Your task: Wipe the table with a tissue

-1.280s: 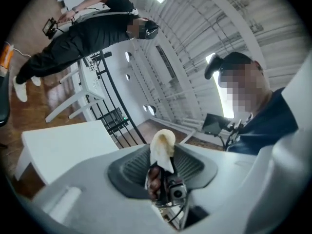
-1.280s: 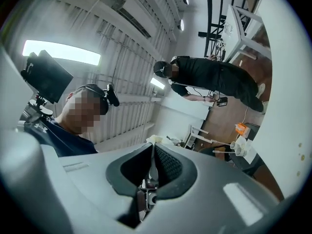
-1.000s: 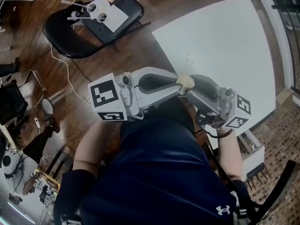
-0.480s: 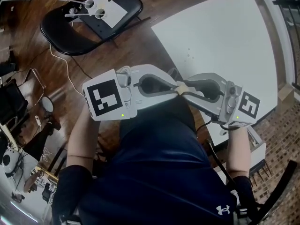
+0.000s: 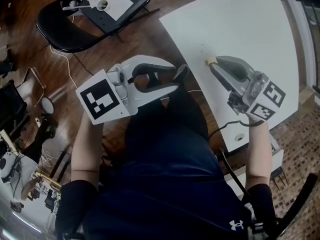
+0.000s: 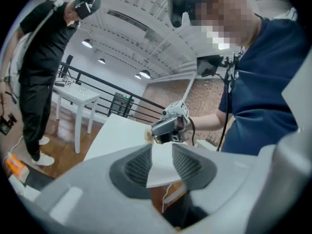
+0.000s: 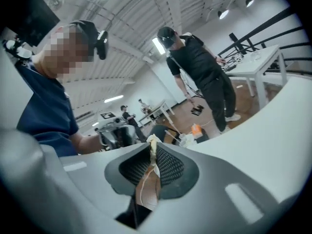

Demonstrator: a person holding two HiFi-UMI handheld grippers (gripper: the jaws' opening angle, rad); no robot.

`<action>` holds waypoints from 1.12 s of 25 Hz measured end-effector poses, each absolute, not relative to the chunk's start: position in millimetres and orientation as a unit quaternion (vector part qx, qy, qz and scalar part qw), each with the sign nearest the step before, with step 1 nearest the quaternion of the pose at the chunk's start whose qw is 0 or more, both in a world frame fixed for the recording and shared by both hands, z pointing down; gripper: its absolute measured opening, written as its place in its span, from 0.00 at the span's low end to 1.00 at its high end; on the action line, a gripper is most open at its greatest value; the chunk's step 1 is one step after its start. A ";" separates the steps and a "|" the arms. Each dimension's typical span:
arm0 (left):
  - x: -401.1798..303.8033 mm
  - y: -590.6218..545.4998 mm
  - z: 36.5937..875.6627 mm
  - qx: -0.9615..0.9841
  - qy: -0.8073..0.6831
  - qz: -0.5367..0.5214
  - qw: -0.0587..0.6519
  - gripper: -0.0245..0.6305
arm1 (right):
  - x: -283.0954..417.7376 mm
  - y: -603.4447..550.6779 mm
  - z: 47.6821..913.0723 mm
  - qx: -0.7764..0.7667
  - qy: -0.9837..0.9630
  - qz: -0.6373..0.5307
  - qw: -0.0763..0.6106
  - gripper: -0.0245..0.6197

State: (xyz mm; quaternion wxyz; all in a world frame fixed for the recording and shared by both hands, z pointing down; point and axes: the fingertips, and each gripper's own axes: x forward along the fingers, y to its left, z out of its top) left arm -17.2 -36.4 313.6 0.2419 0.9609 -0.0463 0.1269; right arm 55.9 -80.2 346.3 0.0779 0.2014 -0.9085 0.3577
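The ribbed dark fingers of the right gripper are closing on a crumpled cream tissue. The pads are nearly together, with the soft wad pinched between them and only a small tuft poking past the tips. From the head view that tuft hangs over the near left part of the white worktop (whether it touches the surface I cannot tell). To wipe well, I would judge that the pinch needs to be firm and the gripper tipped down enough that paper, not hard grey plastic, meets the smooth matt top. Then short, level strokes with light pressure, since so little tissue is exposed and it could tear or pull free. The left gripper hangs off the worktop over the wooden floor, its fingers opening wide with nothing between them, only the worktop showing through the gap. It is best held clear.
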 end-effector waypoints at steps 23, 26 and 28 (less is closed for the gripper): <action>-31.8 15.3 388.3 0.914 -0.141 0.151 0.348 0.18 | 97.7 -168.0 512.8 0.187 -0.861 0.241 0.406 0.10; -29.7 17.1 387.7 0.915 -0.142 0.145 0.350 0.18 | 96.9 -166.2 509.7 0.189 -0.869 0.203 0.409 0.10; -28.8 18.2 387.2 0.914 -0.143 0.140 0.354 0.17 | 96.1 -162.2 507.0 0.187 -0.875 0.186 0.407 0.10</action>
